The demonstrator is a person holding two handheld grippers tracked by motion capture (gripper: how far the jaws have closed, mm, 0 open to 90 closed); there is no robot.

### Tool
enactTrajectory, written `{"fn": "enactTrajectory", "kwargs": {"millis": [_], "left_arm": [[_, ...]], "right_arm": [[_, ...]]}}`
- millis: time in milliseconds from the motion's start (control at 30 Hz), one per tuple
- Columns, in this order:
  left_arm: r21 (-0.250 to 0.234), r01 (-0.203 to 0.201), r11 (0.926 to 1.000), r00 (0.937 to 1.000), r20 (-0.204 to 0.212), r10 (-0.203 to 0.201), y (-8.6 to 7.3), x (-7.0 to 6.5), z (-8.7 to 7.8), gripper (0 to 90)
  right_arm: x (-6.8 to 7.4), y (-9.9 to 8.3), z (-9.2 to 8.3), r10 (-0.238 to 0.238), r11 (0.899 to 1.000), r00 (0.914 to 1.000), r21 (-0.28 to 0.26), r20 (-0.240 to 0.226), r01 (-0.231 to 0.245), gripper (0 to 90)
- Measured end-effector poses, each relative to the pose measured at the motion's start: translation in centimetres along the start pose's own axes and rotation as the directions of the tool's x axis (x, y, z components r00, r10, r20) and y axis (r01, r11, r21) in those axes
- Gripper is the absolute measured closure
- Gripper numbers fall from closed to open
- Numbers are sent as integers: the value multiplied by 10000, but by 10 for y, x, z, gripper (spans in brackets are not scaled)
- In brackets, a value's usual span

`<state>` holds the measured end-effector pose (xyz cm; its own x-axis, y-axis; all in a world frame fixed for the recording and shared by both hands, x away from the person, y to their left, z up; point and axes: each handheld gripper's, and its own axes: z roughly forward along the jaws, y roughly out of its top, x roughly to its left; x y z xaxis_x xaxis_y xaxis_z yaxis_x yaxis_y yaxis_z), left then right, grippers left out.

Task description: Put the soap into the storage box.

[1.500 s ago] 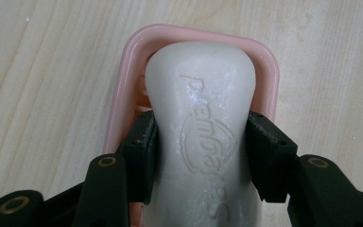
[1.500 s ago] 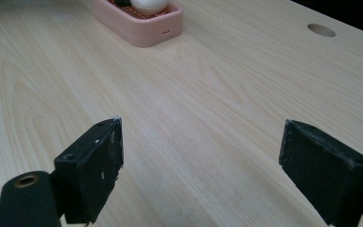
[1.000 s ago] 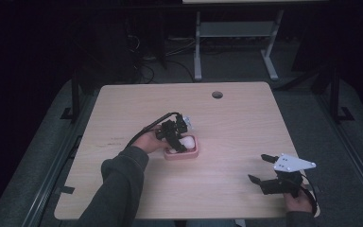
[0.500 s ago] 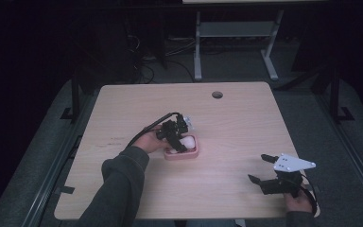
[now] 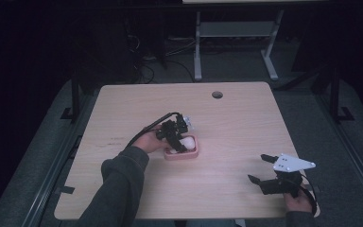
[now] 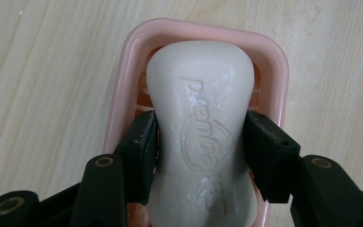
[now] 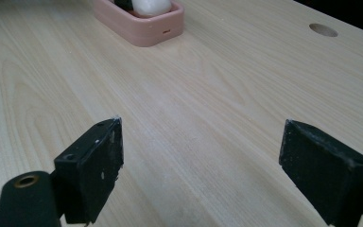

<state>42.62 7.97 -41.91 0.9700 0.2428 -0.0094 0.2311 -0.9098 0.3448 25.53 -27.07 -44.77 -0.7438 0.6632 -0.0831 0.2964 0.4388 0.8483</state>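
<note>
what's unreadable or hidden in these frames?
- Left gripper view: near end of the soap cut off by the bottom edge; pink dish floor hidden under it.
- Left gripper view: embossed lettering too faint to read.
- Right gripper view: dish and soap cropped by the top edge.
- High view: left gripper covers part of the soap; grip contact too small.

We saw a soap dish near the middle of the table, with a bar of soap lying in it. The left gripper sat over the dish's left side. The right gripper was well apart, at the near right corner. A round hole lay far, toward the back edge.
</note>
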Motion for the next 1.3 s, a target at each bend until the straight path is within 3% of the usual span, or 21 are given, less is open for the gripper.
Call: {"fn": "enactTrajectory", "kwargs": {"millis": [533,1300], "left_arm": [[-231,-171,9996,9992,-363,163,0,-8,-13,406],[-775,101,9969,9977,-658,-152,-26,-22,-39,358]], "right_arm": [[1,0,0,-40,10000,10000,25,31,40,137],[2,2,1,-6,10000,10000,48,63,5,137]]}}
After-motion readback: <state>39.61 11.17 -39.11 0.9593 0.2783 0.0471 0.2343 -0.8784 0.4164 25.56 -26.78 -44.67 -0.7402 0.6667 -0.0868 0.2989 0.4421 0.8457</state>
